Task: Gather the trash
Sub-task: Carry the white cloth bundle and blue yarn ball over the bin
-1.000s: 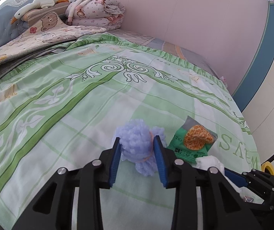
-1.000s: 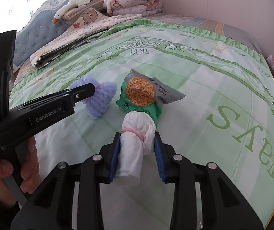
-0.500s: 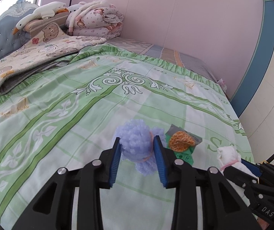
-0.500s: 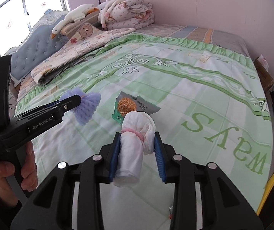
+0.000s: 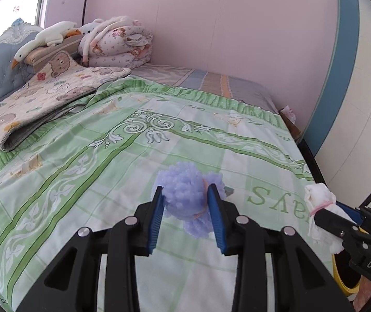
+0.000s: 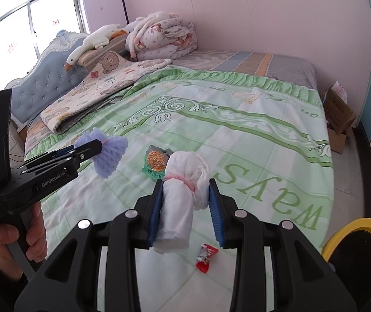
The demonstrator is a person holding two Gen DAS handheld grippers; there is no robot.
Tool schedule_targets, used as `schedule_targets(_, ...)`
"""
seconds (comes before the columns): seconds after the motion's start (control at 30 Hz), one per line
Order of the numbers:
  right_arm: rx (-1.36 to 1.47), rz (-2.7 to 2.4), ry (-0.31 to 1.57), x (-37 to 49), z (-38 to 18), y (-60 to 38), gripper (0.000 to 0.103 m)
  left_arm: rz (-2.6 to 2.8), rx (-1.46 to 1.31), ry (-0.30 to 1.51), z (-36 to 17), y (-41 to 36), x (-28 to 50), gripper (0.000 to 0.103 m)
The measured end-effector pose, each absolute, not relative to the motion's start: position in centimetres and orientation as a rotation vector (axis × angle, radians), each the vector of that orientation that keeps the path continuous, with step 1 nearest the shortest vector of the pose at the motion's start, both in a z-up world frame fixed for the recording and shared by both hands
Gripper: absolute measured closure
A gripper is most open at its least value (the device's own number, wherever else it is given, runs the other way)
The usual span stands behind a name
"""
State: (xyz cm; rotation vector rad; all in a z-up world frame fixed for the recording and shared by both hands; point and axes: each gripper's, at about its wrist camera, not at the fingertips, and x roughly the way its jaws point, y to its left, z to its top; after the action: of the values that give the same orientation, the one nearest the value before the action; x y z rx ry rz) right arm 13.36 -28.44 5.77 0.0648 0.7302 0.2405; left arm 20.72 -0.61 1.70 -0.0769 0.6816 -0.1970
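My left gripper [image 5: 186, 195] is shut on a purple foam net [image 5: 185, 197], lifted above the green bedspread [image 5: 81, 176]; in the right wrist view the same gripper [image 6: 91, 148] holds the purple foam net [image 6: 110, 156] at the left. My right gripper [image 6: 186, 189] is shut on a white tissue bundle [image 6: 180, 200] tied with a pink band, also seen as the white bundle [image 5: 318, 208] at the right of the left wrist view. A green snack packet [image 6: 155, 162] lies on the bed beyond the bundle. A red wrapper [image 6: 206, 257] lies on the floor below my right gripper.
A yellow-rimmed bin [image 6: 357, 247] stands on the floor at lower right. A cardboard box [image 6: 338, 119] sits by the bed's far corner. A folded quilt [image 6: 102, 88], a goose toy [image 6: 91, 44] and rolled bedding [image 6: 164, 39] lie near the headboard. A hand [image 6: 16, 241] holds the left gripper's handle.
Both grippers have risen and pulled back from the bed with their loads still held. The snack packet now lies farther away, almost hidden behind the foam net in the left wrist view.
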Motion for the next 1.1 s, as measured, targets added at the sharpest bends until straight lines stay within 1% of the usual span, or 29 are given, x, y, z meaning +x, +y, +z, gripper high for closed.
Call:
schedule_targets(0.33, 0.081, 0.164, 0.684, 9.7, 8.0, -34.1, 0.071, -0.288, -0.037, 0.65, 4.1, -6.5, 17.4, 0.071)
schedule_targets(0.57, 0.105, 0.096, 0.665, 7.6, 8.8, -39.4, 0.071, -0.378, -0.017, 0.651, 4.6, -11.6, 15.5, 0.071)
schedule_targets(0.8, 0.111, 0.018, 0.675, 6.1, 8.2, -45.4, 0.071, -0.47, 0.012, 0.649, 4.2, -16.9, 14.1, 0.071)
schedule_targets(1.1, 0.14, -0.076, 0.699, 4.6, 6.2, -52.7, 0.071, -0.59, 0.028, 0.681, 2.4, -23.1, 13.4, 0.071)
